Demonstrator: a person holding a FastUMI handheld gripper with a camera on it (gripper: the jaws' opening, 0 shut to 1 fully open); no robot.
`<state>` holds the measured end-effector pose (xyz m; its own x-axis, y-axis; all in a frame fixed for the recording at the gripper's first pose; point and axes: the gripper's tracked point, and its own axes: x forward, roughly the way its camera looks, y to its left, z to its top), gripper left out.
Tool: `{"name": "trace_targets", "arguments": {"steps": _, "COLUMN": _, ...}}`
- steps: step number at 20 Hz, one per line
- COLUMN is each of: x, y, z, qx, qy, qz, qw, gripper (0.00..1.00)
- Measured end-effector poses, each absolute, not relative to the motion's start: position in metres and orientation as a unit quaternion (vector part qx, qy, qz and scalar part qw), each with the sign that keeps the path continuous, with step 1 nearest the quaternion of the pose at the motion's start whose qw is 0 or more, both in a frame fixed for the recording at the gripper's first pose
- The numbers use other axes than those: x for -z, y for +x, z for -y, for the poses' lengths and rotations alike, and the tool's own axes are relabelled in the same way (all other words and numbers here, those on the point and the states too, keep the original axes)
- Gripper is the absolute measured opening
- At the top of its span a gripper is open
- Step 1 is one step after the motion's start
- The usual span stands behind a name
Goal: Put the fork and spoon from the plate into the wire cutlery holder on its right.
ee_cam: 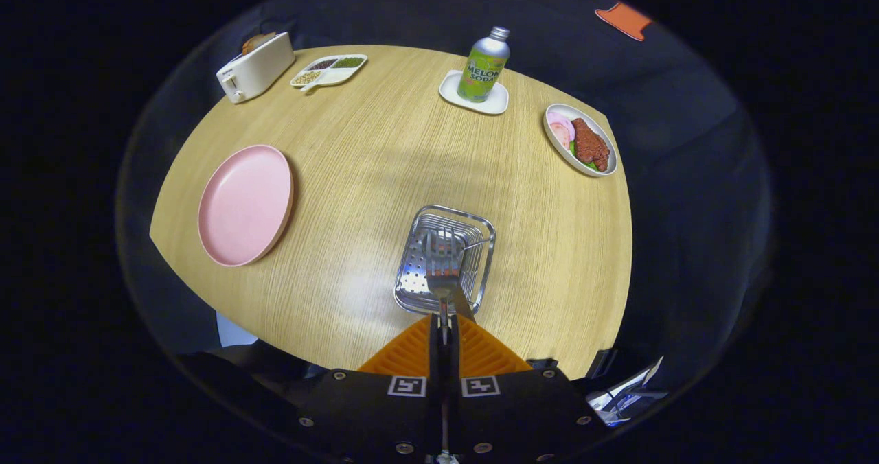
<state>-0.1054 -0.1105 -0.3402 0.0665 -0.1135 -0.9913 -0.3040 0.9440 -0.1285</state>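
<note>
My gripper (443, 323) is shut on the handle of a metal fork (443, 265). The fork's tines point forward, over the inside of the wire cutlery holder (412, 292), which stands on the wooden table just ahead of my fingers. A second metal handle (465, 307), apparently the spoon's, leans against the holder's near rim beside the fork; its bowl is hidden. To the left of the holder lies the pink plate (245, 204) with nothing on it.
Beyond the holder a melon soda bottle (484, 66) stands on a small white tray (475, 97). A dish of meat and vegetables (581, 141) sits at the far right. A white toaster (255, 67) and a divided snack dish (328, 71) stand far left.
</note>
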Motion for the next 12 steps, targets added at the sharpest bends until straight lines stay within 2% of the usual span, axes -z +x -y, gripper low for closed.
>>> {"name": "trace_targets", "arguments": {"steps": 5, "x": 0.346, "y": -0.100, "z": 0.112, "qx": -0.060, "qy": -0.147, "qz": -0.690, "qw": 0.706, "gripper": 0.05}}
{"name": "trace_targets", "arguments": {"steps": 12, "x": 0.347, "y": -0.083, "z": 0.108, "qx": -0.053, "qy": -0.115, "qz": -0.677, "qw": 0.725, "gripper": 0.09}}
